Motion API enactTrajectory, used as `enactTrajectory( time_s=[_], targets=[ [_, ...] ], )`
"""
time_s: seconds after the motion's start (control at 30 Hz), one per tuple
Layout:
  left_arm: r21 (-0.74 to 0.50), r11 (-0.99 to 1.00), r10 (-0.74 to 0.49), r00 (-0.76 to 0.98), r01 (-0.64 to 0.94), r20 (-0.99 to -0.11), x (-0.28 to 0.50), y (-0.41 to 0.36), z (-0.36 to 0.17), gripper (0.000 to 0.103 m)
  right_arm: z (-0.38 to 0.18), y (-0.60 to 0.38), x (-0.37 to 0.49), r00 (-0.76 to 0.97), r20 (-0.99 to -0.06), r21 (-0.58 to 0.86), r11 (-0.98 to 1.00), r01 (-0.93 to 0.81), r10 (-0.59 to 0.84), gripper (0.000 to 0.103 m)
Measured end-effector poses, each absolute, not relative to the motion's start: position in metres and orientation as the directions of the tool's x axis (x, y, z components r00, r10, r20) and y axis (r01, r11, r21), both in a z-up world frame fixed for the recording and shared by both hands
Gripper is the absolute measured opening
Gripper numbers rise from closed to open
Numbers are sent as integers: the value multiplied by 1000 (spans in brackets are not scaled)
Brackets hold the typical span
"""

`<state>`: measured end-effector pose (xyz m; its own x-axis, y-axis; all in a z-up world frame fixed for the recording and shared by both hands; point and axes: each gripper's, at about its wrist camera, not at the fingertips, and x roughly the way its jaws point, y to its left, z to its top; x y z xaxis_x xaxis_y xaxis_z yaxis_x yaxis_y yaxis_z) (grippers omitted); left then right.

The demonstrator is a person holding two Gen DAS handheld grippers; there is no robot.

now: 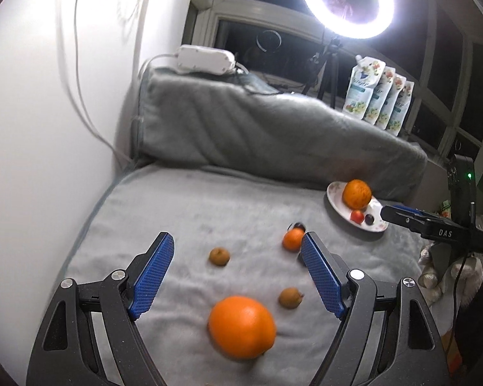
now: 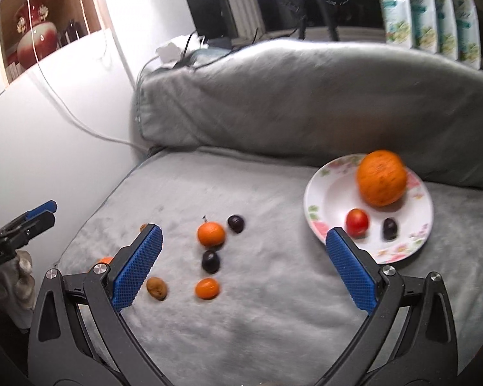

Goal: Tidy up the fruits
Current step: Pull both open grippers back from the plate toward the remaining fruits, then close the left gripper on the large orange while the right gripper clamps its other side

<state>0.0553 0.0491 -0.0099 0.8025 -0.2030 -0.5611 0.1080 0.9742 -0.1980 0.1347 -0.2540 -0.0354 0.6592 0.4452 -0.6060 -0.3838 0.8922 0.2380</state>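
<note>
A flowered white plate [image 2: 322,193] at the right holds a big orange [image 2: 381,177], a red tomato [image 2: 357,222] and a dark plum [image 2: 390,228]. Loose on the grey blanket lie a tangerine [image 2: 211,234], two dark plums [image 2: 235,223] [image 2: 211,261], a smaller tangerine [image 2: 207,288] and a brown fruit [image 2: 157,288]. My right gripper [image 2: 243,238] is open and empty above them. My left gripper [image 1: 236,244] is open and empty over a big orange [image 1: 241,326], two brown fruits [image 1: 219,256] [image 1: 290,297] and a tangerine [image 1: 292,239]. The plate [image 1: 333,197] shows at right.
A grey cushion [image 2: 306,96] backs the blanket, with a white wall [image 2: 48,112] and cable at left. Refill pouches [image 1: 378,96] and a ring light [image 1: 347,0] stand behind. The right gripper [image 1: 402,214] shows near the plate in the left wrist view.
</note>
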Motion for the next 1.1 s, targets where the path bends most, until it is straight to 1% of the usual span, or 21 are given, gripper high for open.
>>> enactTrajectory(
  time_s=[0.23, 0.3, 0.37, 0.47, 0.57, 0.73, 0.8, 1.0, 1.1],
  targets=[
    [-278, 957, -239, 769, 82, -594, 46, 62, -35, 82, -58, -227, 145, 585, -659, 247, 871, -426, 473, 103],
    [-285, 955, -246, 752, 80, -611, 42, 62, -42, 82, -62, -221, 148, 571, -668, 248, 866, -434, 477, 102],
    [-285, 955, -248, 740, 80, -626, 40, 61, -47, 82, -66, -217, 151, 556, -672, 265, 860, -437, 489, 98],
    [-288, 955, -250, 727, 75, -640, 35, 61, -54, 82, -70, -214, 154, 536, -674, 287, 849, -443, 508, 98],
    [-321, 944, -282, 704, 82, -651, 34, 61, -62, 82, -72, -208, 154, 514, -682, 296, 840, -455, 520, 97],
    [-333, 939, -302, 674, 88, -674, 32, 55, -76, 82, -77, -191, 150, 459, -698, 306, 809, -503, 549, 97],
    [-341, 936, -312, 661, 90, -682, 31, 54, -82, 82, -79, -182, 148, 437, -705, 307, 795, -523, 560, 95],
    [-361, 928, -332, 636, 89, -696, 32, 52, -95, 82, -85, -155, 143, 316, -704, 379, 713, -590, 636, 93],
    [-376, 922, -347, 629, 92, -696, 32, 52, -100, 82, -88, -138, 139, 235, -700, 424, 658, -623, 674, 89]
  ],
)
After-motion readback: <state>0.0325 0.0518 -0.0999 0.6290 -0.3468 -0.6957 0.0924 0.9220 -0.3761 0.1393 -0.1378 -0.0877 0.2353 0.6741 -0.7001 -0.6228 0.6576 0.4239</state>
